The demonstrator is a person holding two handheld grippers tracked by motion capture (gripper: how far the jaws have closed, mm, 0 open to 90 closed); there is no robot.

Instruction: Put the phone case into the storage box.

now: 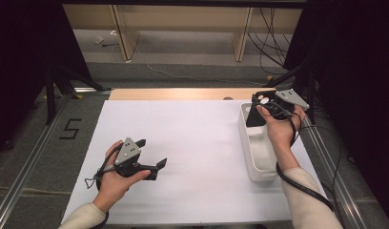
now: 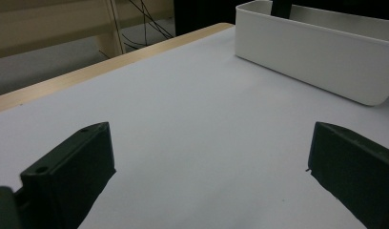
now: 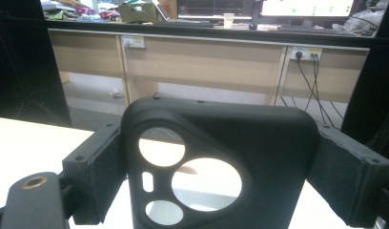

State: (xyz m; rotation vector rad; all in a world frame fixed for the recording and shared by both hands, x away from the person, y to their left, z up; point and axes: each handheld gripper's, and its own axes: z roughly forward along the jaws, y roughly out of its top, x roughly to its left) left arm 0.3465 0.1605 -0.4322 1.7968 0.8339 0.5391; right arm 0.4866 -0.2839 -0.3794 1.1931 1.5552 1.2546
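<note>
High view first: the right gripper (image 1: pixel 263 106) is held over the far end of a white bin (image 1: pixel 253 157) that sits along the right side of the white table (image 1: pixel 192 143). Its jaws are clamped on a black phone case (image 1: pixel 257 112), which stands roughly upright with its lower end down inside the bin's far end; whether it touches the bin floor cannot be told. The person's right hand (image 1: pixel 281 126) wraps the gripper's handle, and a black cable runs back along the forearm.

Right gripper view shows the grip closely: the phone case (image 3: pixel 221 167) stands between the two black jaws, one pressing each long edge. The case has a rounded cutout panel with two large round holes, a smaller round hole and a narrow slot, and the pale surface below shows through them.

Left gripper (image 1: pixel 152 153) is well apart from the bin, low over the near left part of the table, held in the left hand (image 1: pixel 117 179). Its jaws stand wide apart with nothing between them. In the left gripper view the bare table lies between the jaws, and the bin (image 2: pixel 321 57) sits farther off at the upper right, with a dark strip of the case (image 2: pixel 281 7) rising above its rim.
</note>
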